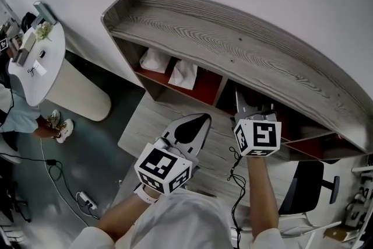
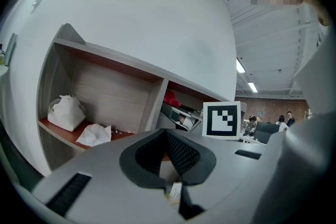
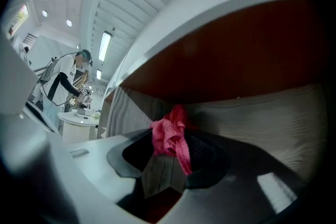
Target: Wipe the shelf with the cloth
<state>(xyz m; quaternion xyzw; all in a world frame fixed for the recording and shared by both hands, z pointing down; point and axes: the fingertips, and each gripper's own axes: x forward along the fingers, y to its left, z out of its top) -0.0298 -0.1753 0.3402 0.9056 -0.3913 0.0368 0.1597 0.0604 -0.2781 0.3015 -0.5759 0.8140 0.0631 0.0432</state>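
We hold our left gripper [image 1: 198, 123] low before the grey wood-grain shelf [image 1: 233, 38], and our right gripper [image 1: 245, 103] reaches into its red-lined middle compartment. In the left compartment a crumpled white bundle [image 1: 155, 60] lies beside a second white bundle [image 1: 184, 74].

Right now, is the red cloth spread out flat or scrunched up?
Scrunched up: the red cloth sits as a crumpled wad, pinched in the right claw.
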